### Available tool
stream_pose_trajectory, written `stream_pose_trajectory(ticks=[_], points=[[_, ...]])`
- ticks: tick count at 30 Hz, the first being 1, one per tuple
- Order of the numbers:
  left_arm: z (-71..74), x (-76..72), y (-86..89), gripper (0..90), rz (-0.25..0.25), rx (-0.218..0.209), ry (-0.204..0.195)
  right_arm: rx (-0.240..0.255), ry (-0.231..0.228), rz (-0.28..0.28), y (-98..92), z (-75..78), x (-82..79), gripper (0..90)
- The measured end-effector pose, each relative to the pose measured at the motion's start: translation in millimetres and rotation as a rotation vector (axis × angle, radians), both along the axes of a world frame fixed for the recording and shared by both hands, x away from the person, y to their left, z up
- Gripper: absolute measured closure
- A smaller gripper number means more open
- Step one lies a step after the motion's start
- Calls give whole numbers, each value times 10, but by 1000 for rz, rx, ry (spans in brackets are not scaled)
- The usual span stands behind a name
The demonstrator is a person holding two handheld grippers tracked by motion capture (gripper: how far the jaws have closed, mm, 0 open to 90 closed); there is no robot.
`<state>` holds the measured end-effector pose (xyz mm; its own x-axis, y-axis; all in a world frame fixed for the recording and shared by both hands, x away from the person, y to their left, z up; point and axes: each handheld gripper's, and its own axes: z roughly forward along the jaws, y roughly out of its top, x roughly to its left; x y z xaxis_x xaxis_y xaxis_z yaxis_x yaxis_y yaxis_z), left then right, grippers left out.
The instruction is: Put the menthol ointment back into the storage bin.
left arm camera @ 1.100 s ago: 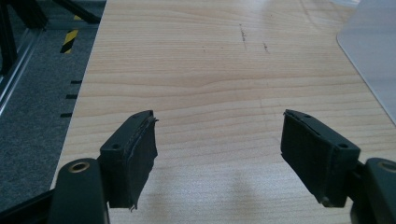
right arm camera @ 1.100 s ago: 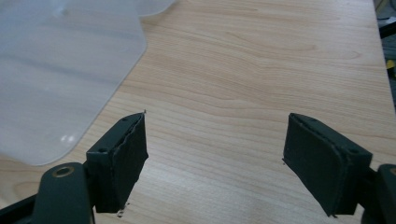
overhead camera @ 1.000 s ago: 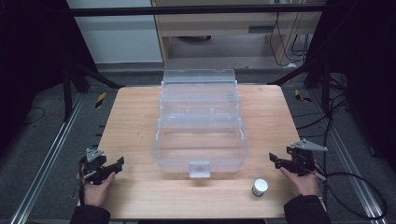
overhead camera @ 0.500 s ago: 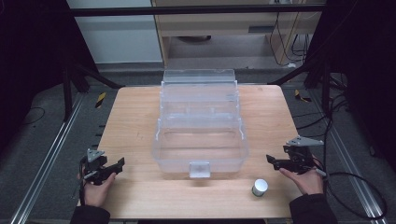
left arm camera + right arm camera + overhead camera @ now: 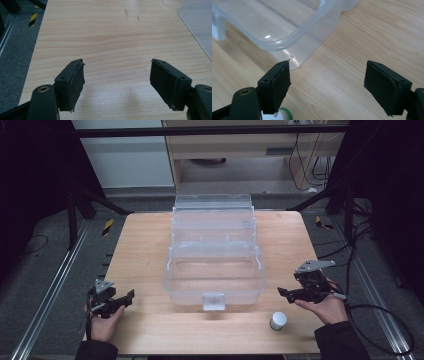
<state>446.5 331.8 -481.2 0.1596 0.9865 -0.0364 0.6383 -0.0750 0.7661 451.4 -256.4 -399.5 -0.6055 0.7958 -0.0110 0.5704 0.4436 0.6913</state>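
Observation:
A clear plastic box (image 5: 215,270) with its lid swung open behind it stands in the middle of the wooden table (image 5: 145,250). A small white jar with a green band (image 5: 278,320) stands near the front edge, right of the box's latch. My right gripper (image 5: 283,292) is open, held above the table just right of the box's front corner (image 5: 294,55); the jar's top (image 5: 284,115) peeks out beside its left jaw. My left gripper (image 5: 131,295) is open near the front left edge, over bare wood (image 5: 117,50), nothing between its jaws.
Metal rails (image 5: 45,285) run along both sides of the table over grey floor. Cables (image 5: 380,315) trail off the right side. A cabinet (image 5: 240,150) stands beyond the far edge. The box's corner (image 5: 197,22) shows at the upper right of the left gripper view.
My right gripper has moved left and slightly forward, toward the box's front right corner and the jar. The left gripper has stayed in place.

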Motion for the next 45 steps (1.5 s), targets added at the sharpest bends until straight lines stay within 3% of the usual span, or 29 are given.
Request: stream_pose_trajectory(ticks=[14, 21, 31, 45], points=[[-12, 8, -15, 271, -13, 4, 9, -123, 102, 158, 182, 111, -32, 243], [-17, 12, -23, 271, -17, 9, 14, -157, 153, 208, 241, 127, -86, 270], [-16, 12, -29, 271, -23, 18, 18, -247, 234, 285, 324, 69, -169, 306], [-21, 15, -37, 270, -27, 23, 23, -324, 307, 349, 428, -70, -209, 363]])
